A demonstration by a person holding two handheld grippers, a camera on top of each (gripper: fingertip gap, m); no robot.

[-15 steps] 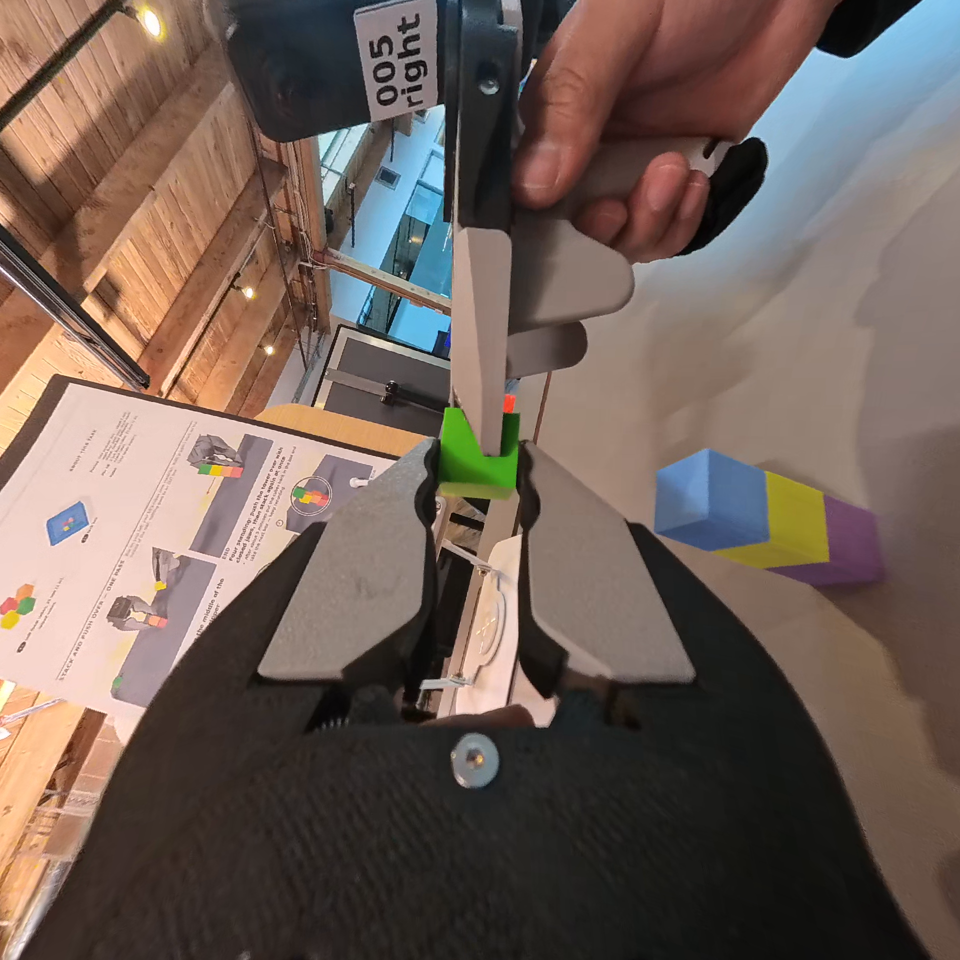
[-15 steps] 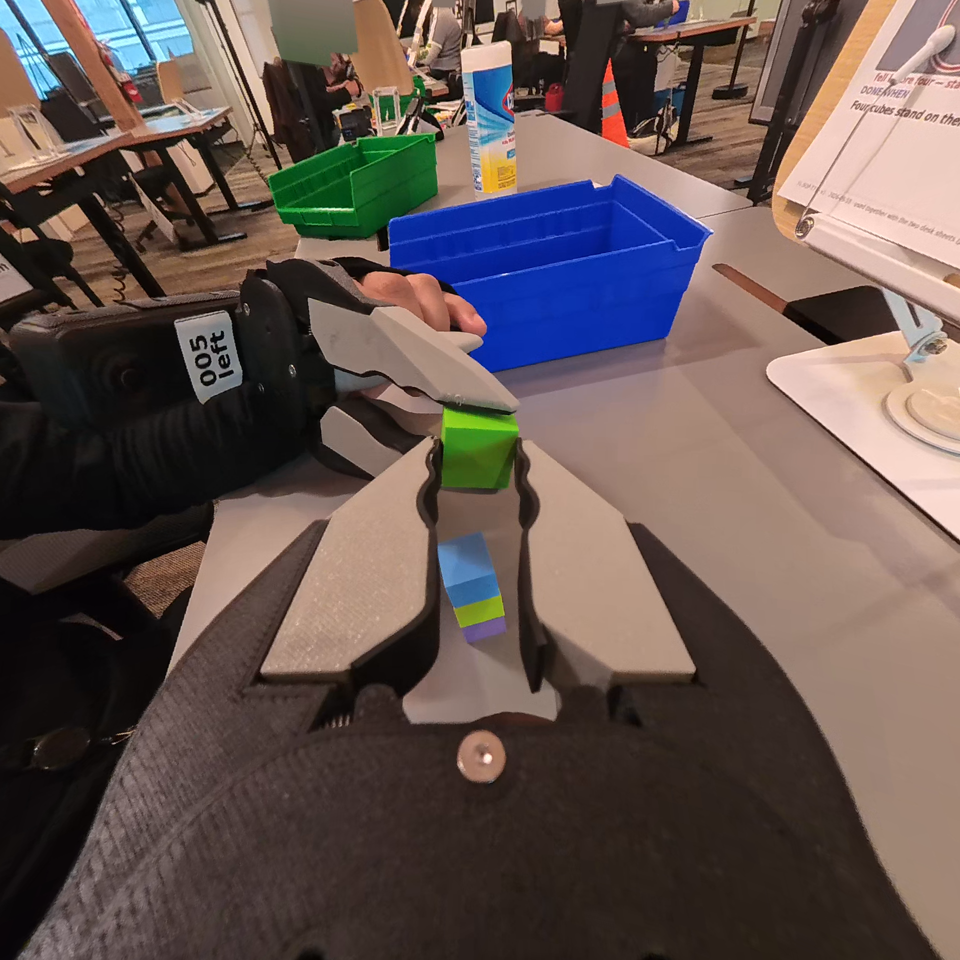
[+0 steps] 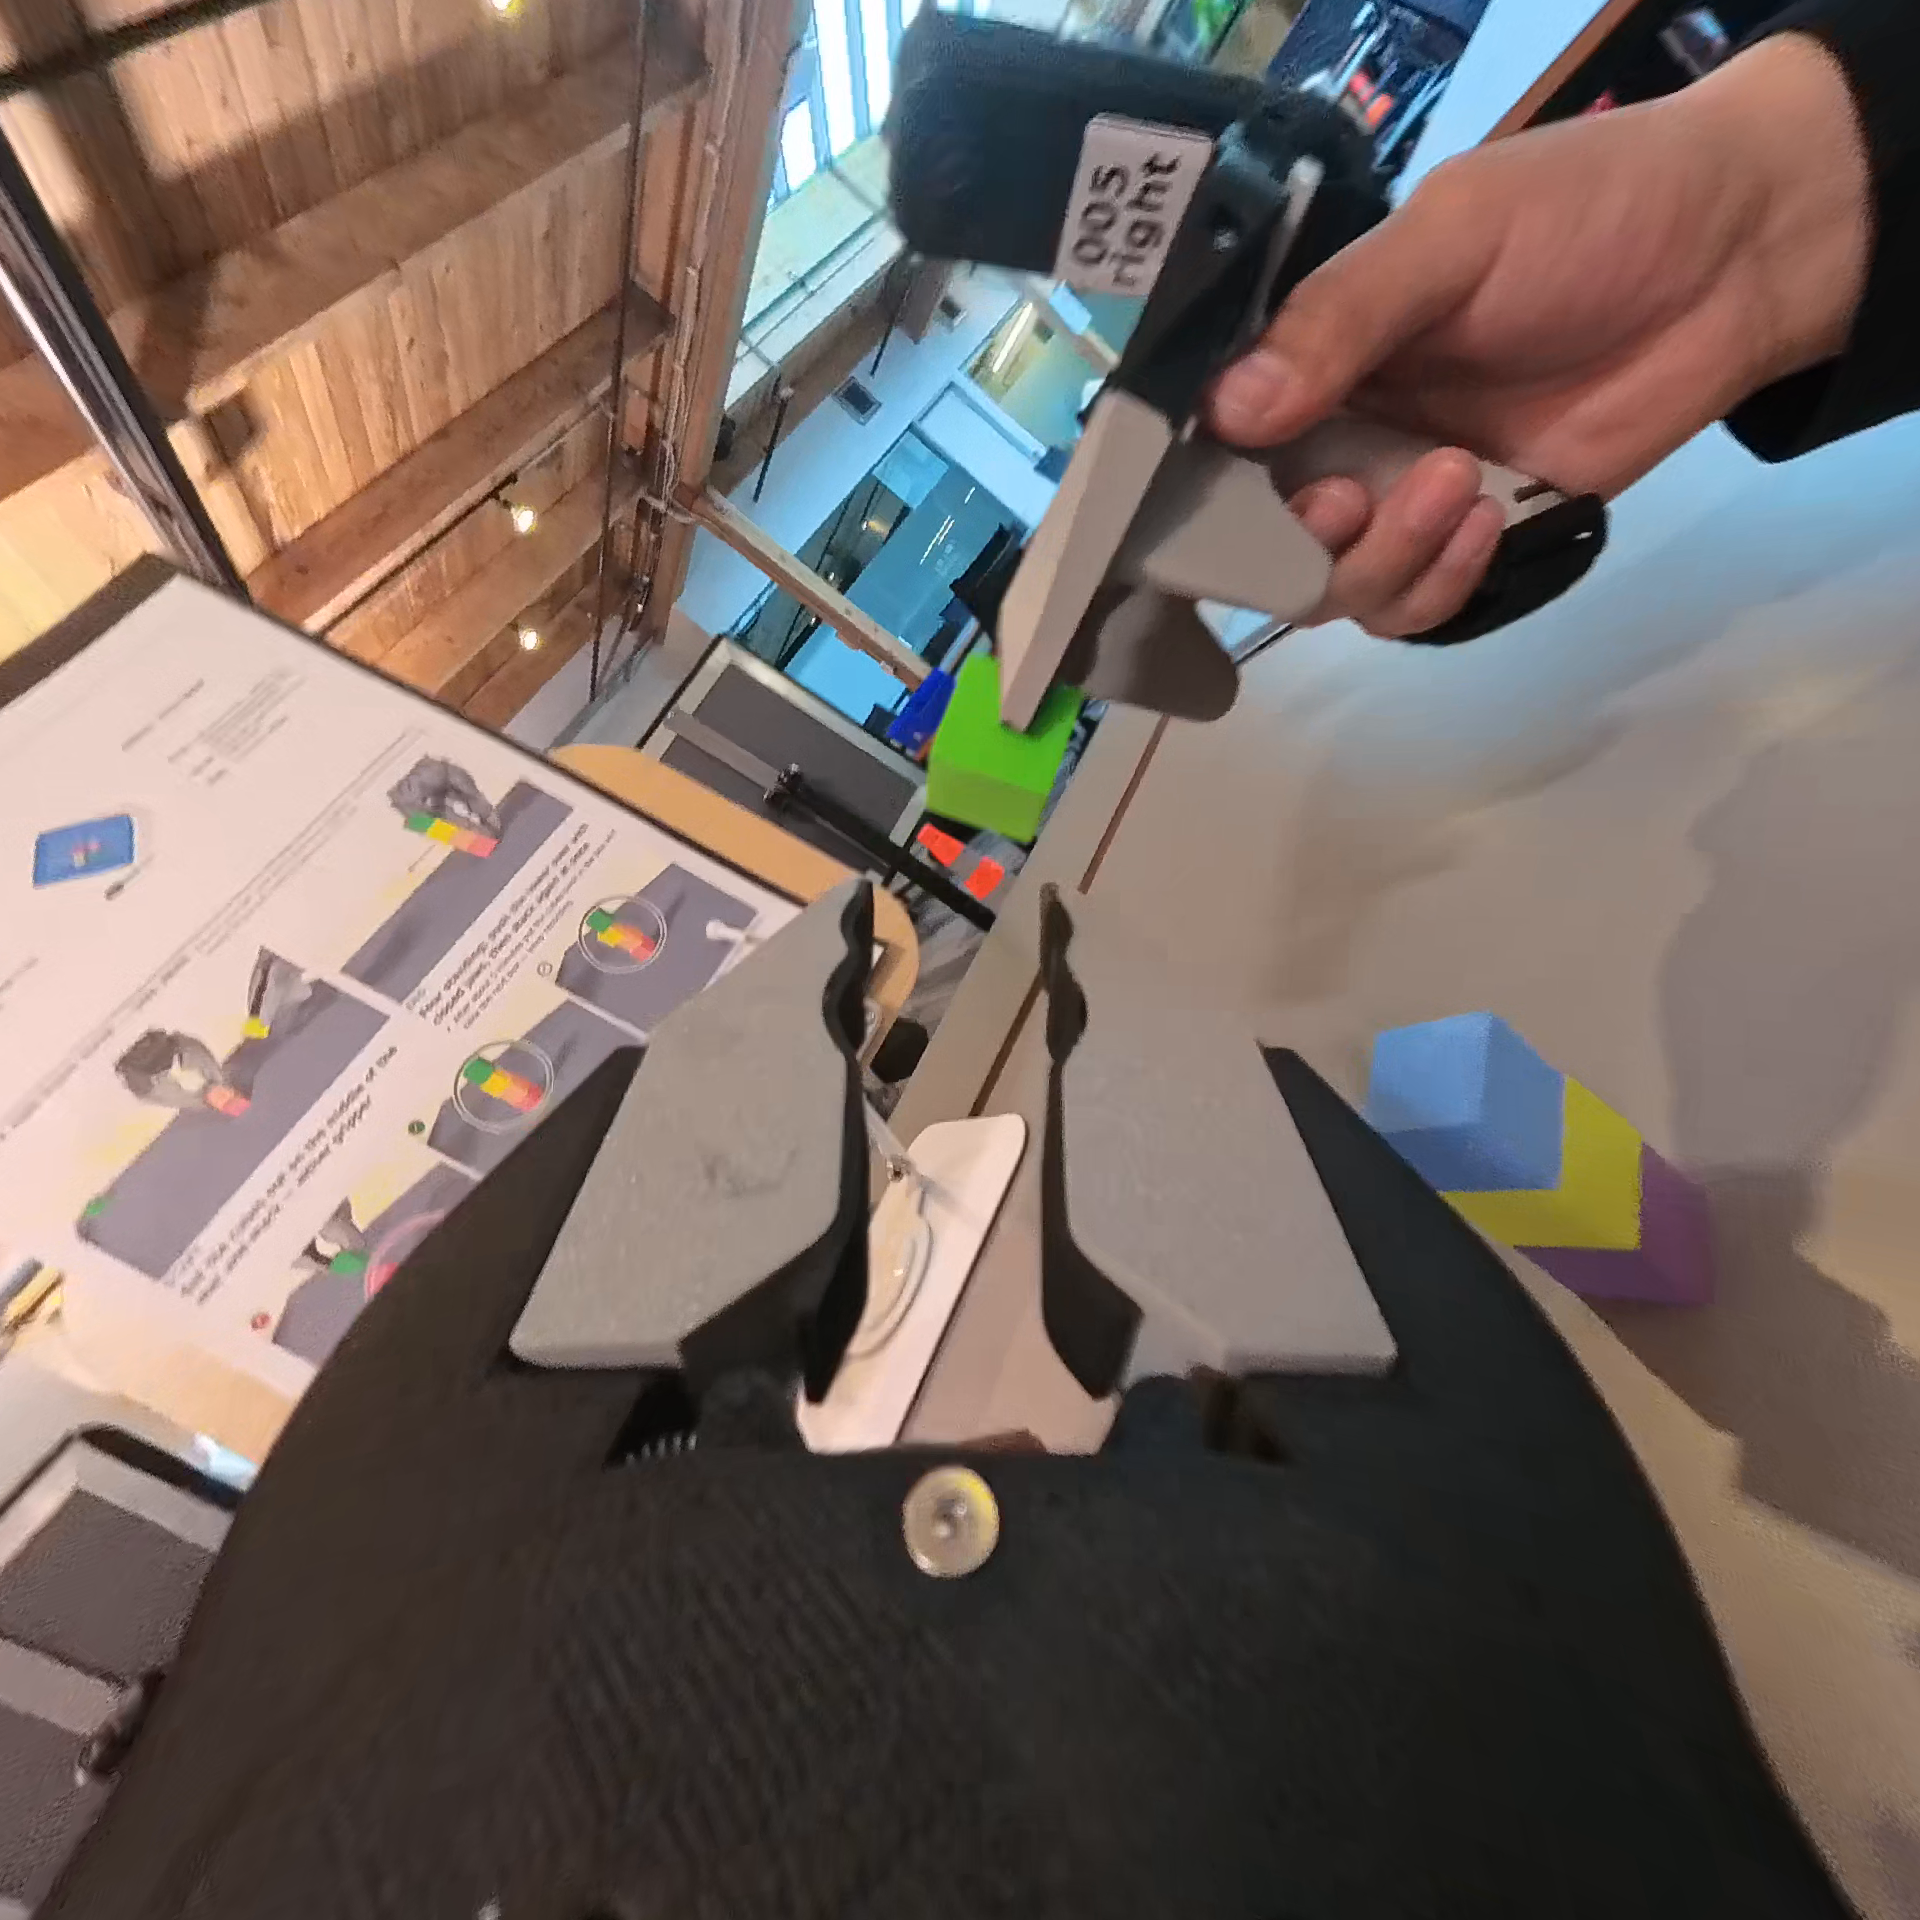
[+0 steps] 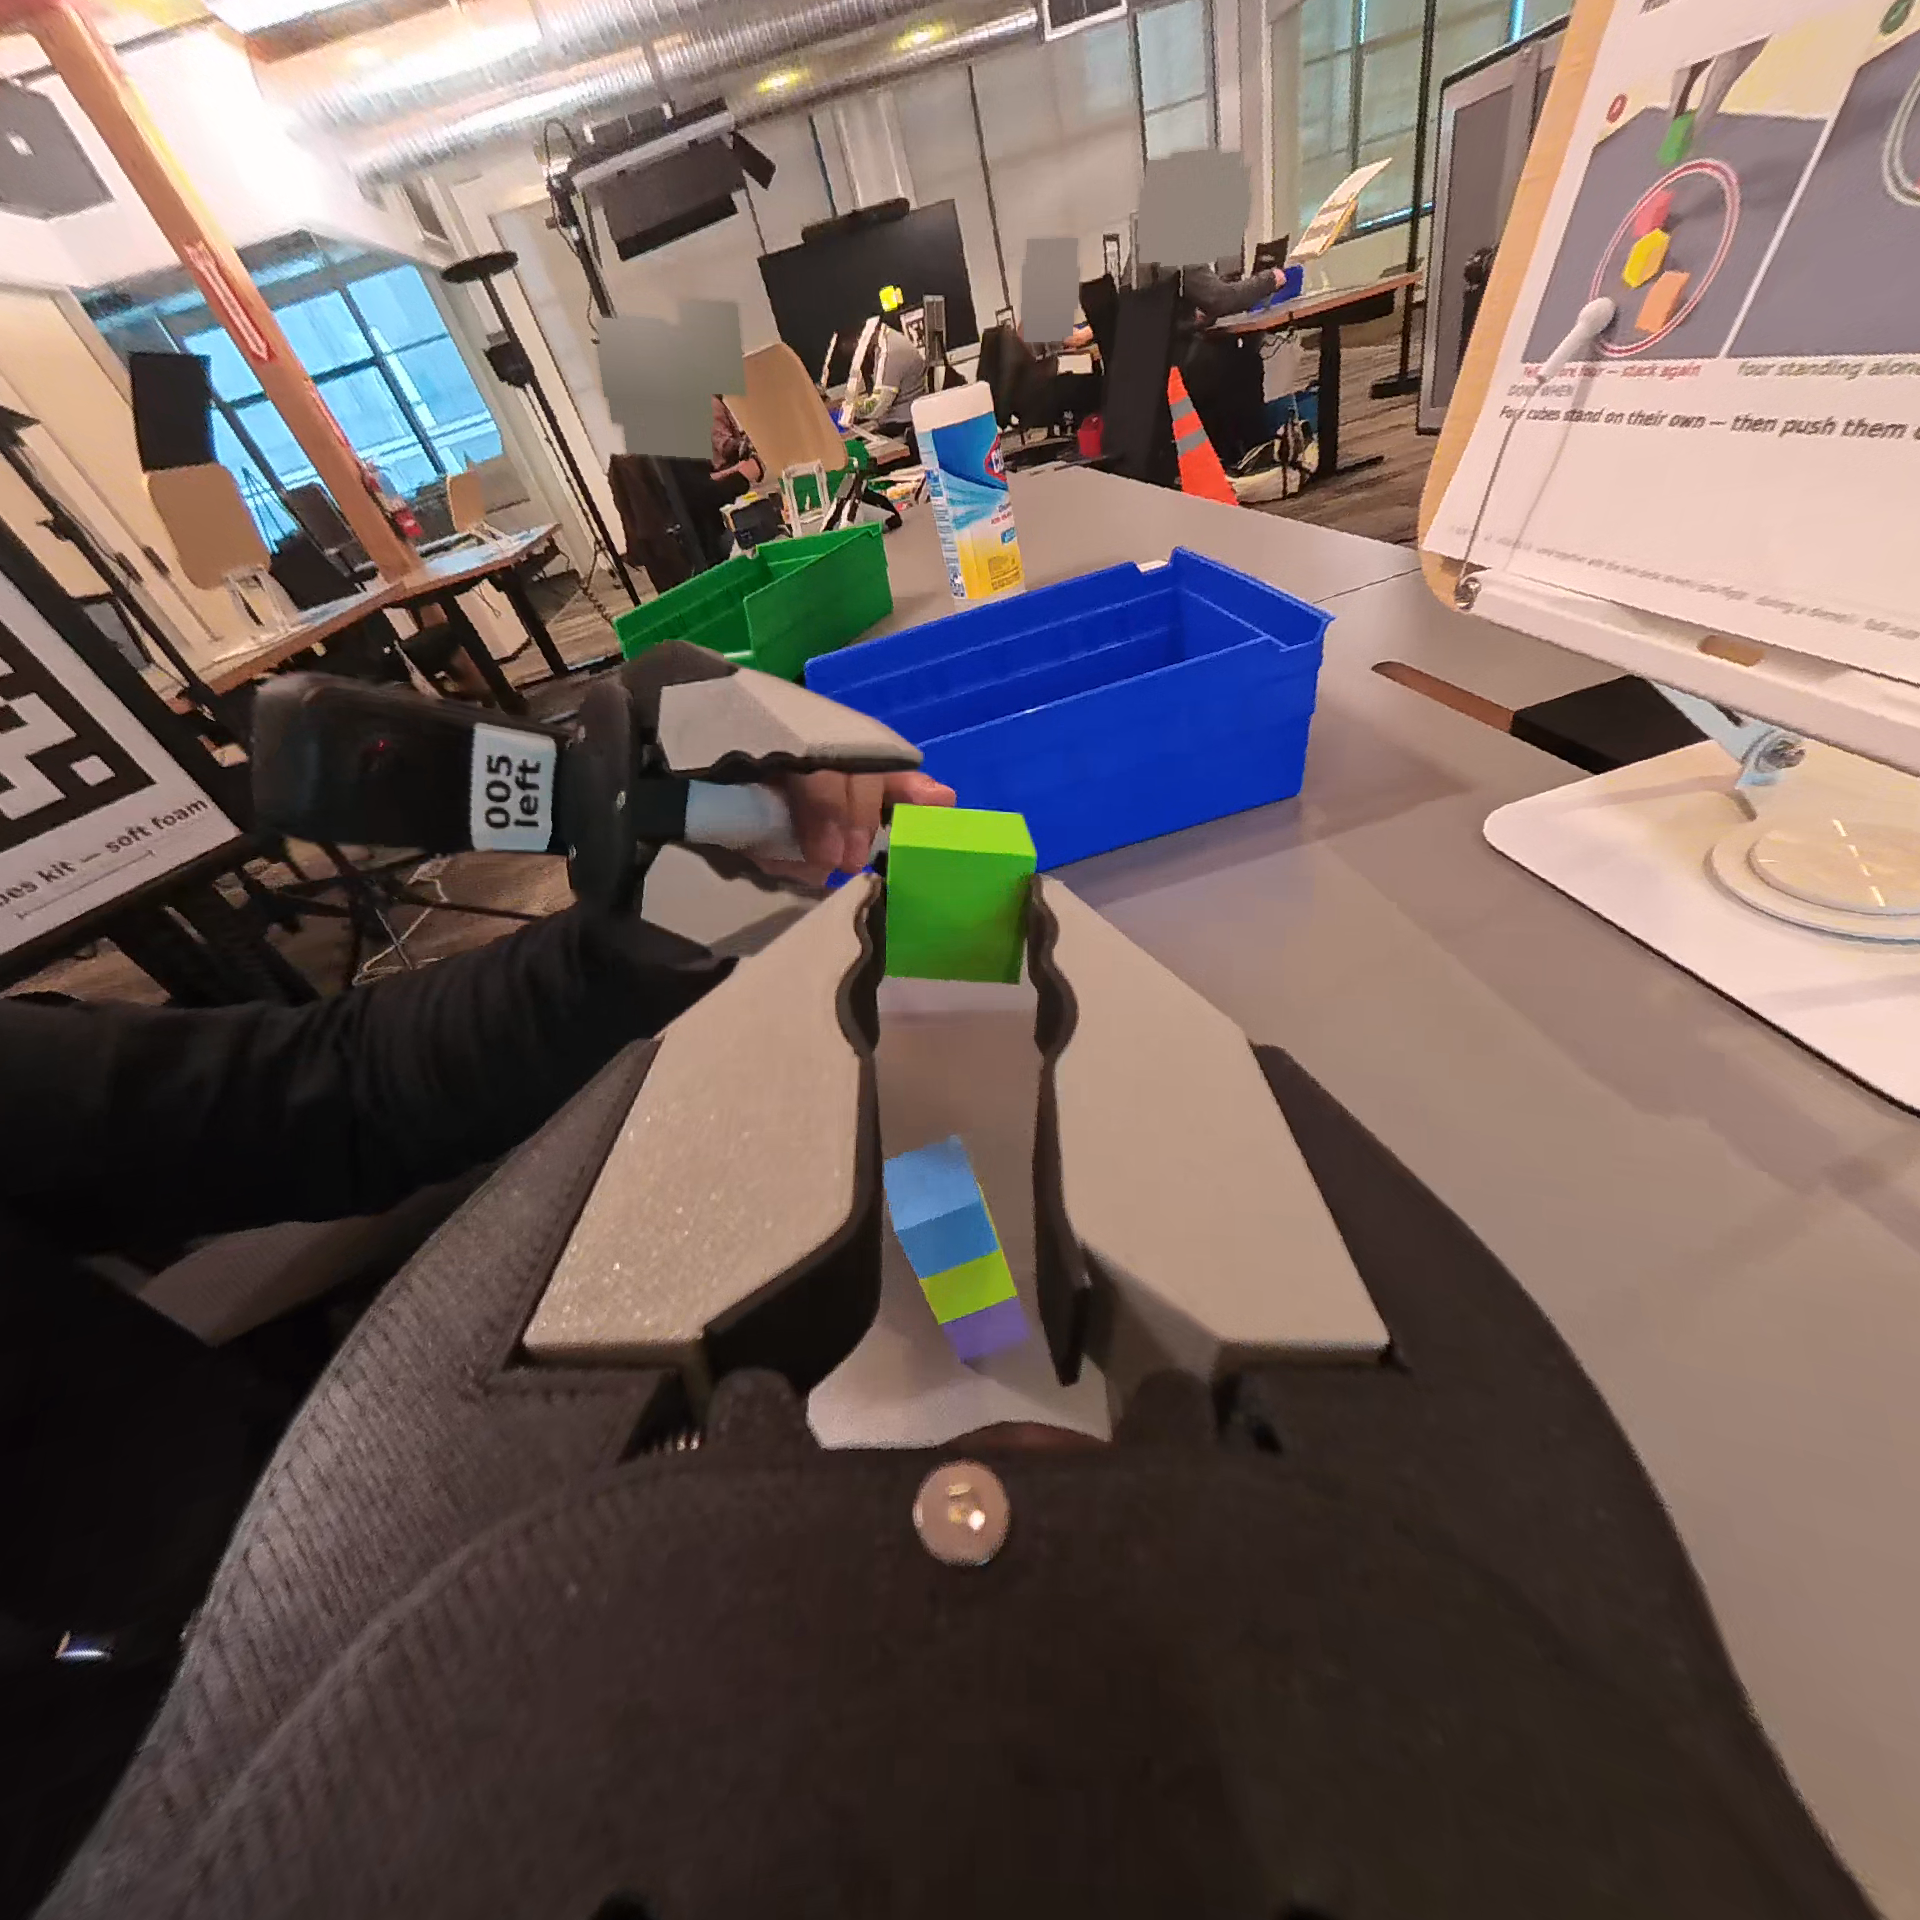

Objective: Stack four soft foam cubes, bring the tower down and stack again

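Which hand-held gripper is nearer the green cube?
Right. The right hand-held gripper clamps the green cube between its fingertips above the three-cube stack; the left hand-held gripper is open, apart from the cube.

Each black gripper (image 4: pixel 956 914) has 2 grey fingers (image 4: pixel 727 1143), 1 silver screw (image 4: pixel 960 1513), and black sleeves (image 4: pixel 312 1060).

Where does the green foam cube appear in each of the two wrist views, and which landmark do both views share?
Left wrist view: green cube above centre, held at the tips of the right gripper reaching in from the upper right.
Right wrist view: green cube at centre, pressed between that view's own fingertips.
Shared landmark: blue-yellow-purple cube tower.
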